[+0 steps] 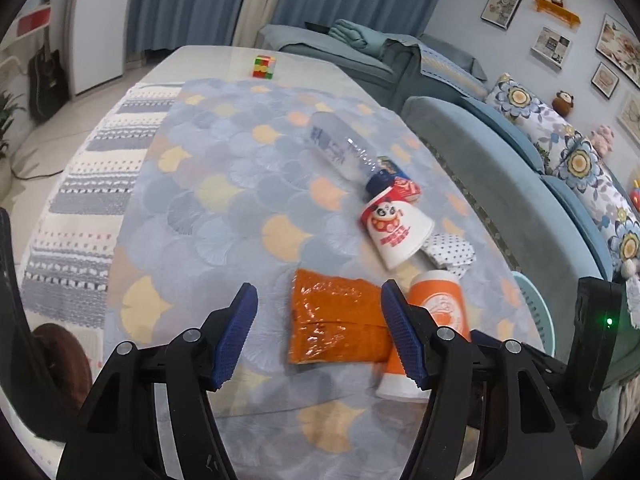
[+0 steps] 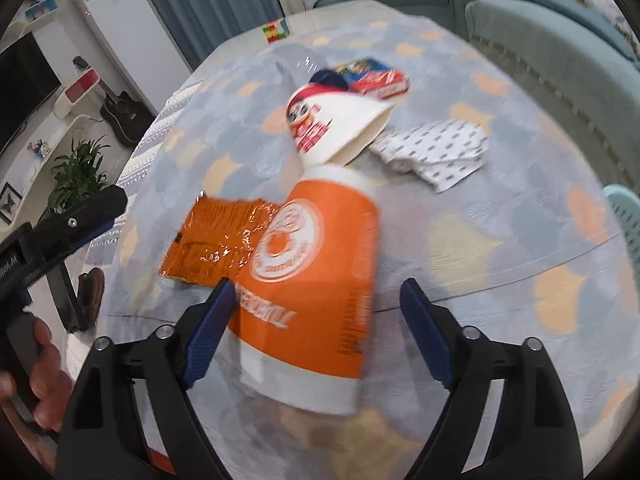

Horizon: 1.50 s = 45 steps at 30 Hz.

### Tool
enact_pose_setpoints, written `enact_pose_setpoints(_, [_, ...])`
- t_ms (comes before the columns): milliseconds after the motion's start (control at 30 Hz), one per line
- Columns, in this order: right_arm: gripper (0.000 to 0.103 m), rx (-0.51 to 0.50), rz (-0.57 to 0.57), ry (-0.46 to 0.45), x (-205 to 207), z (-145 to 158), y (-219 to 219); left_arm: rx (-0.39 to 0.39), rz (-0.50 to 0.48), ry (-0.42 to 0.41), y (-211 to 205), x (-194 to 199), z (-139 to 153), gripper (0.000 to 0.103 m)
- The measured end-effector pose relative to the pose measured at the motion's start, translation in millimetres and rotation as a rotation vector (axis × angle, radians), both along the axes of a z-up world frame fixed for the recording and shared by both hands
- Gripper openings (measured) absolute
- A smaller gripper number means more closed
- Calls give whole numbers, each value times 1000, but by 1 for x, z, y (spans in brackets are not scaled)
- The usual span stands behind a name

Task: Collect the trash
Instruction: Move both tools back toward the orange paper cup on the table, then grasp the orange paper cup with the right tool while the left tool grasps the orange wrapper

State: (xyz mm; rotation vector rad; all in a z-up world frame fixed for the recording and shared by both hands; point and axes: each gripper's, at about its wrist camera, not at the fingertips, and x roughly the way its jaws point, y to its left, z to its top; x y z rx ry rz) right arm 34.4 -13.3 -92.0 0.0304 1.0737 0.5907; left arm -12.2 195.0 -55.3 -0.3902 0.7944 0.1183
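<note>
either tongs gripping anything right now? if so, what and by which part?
Nothing held. Left tongs stand open over the orange wrapper; right tongs stand open around the orange cup lying on its side, pads not touching it.

Your count of what lies on the table

You have two paper cups on their sides, an orange cup [image 2: 316,280] and a white panda cup [image 1: 394,232]; one orange snack wrapper [image 1: 338,322]; one clear plastic bottle [image 1: 340,152] with a blue cap; one red and blue packet [image 2: 376,76] behind the cups; one spotted paper napkin [image 2: 436,152] toward the table's sofa-side edge; and one coloured puzzle cube [image 1: 263,67] near the far edge of the table [image 1: 192,200]. That makes seven loose things in six kinds.
</note>
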Motion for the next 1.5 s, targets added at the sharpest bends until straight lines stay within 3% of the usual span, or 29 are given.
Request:
enact_pose_setpoints(100, [81,7,9,48,1,-10,12,-13,-9,27,1,5,-9,64])
enact_pose_setpoints(167, [78,1,9,33,-1,-11,16,7,-21,37,-2,8,-13,65])
enact_pose_setpoints(200, [68,-2,10,24,-1,-11,18,15,-28,48,-4,10,-16,67])
enact_pose_setpoints(300, [57,8,13,4,-5,-9,17,5,-28,64,-3,12,-23,72])
enact_pose_setpoints(500, [37,-4,-19,-49,-4,0,3,-64,-86,110,4,21,-33,72])
enact_pose_setpoints(667, [37,-94,-15,-179,-2,12,-14,39,-171,99,-13,24,-38,73])
enact_pose_setpoints(833, [37,-140,31,-237,-2,11,-33,55,-255,73,-35,27,-48,76])
enact_pose_setpoints(1000, [37,-138,32,-244,0,8,-52,110,-292,92,-59,32,-58,88])
enact_pose_setpoints(1200, [37,-135,16,-238,6,4,-74,262,-289,137,-81,37,-69,87])
enact_pose_setpoints(1233, [37,-127,16,-235,6,3,-75,279,-280,143,-83,39,-69,86])
enact_pose_setpoints(1400, [37,-116,17,-243,6,3,-77,295,-256,129,-78,40,-66,53])
enact_pose_setpoints(1467, [37,-108,13,-243,7,3,-79,304,-238,126,-75,39,-64,28])
enact_pose_setpoints(1500, [37,-105,11,-244,7,3,-80,300,-232,124,-72,40,-63,24])
